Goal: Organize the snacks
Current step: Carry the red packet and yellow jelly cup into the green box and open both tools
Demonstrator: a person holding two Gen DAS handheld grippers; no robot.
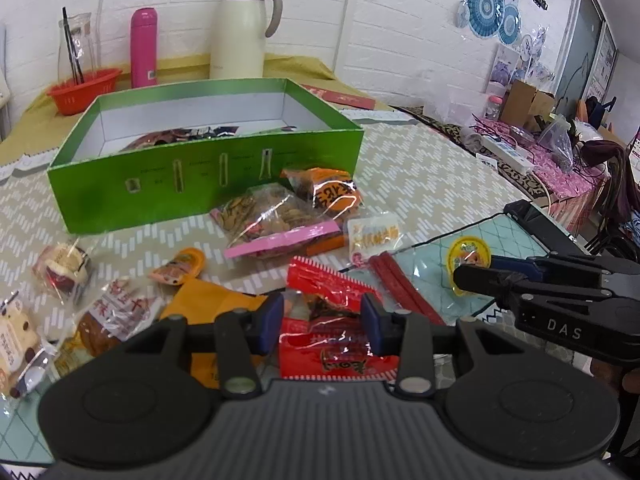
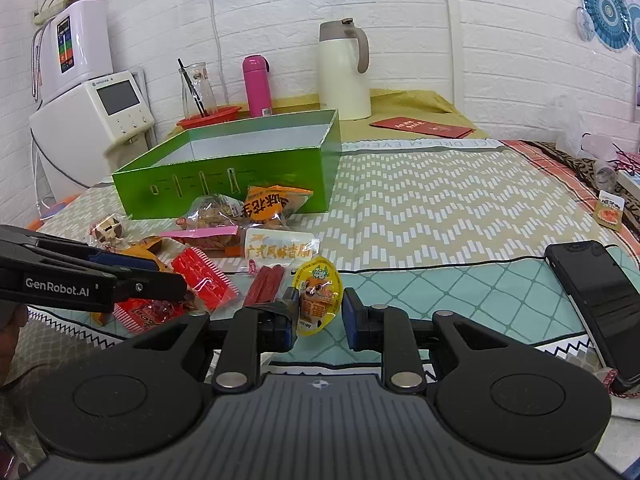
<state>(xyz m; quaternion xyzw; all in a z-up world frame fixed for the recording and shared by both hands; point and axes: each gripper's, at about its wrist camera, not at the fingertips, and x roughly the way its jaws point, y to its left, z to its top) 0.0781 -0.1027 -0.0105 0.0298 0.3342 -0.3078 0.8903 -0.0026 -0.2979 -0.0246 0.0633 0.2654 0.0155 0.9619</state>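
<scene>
A green box (image 1: 200, 184) stands open on the table with a few snacks inside; it also shows in the right wrist view (image 2: 240, 184). Loose snacks lie in front of it. My left gripper (image 1: 323, 322) is open, its blue pads on either side of a red snack packet (image 1: 332, 344) that lies on the table. My right gripper (image 2: 319, 314) is open around a yellow egg-shaped snack pack (image 2: 318, 296), not squeezing it. The right gripper (image 1: 480, 276) also shows in the left wrist view, by that yellow pack (image 1: 466, 256).
A pink-edged bag (image 1: 272, 220), an orange bag (image 1: 328, 192), red sticks (image 1: 400, 288) and small cakes (image 1: 64, 268) lie around. A cream jug (image 1: 244, 28), pink flask (image 1: 143, 46) and red basket (image 1: 82, 88) stand behind the box. A phone (image 2: 600, 300) lies right.
</scene>
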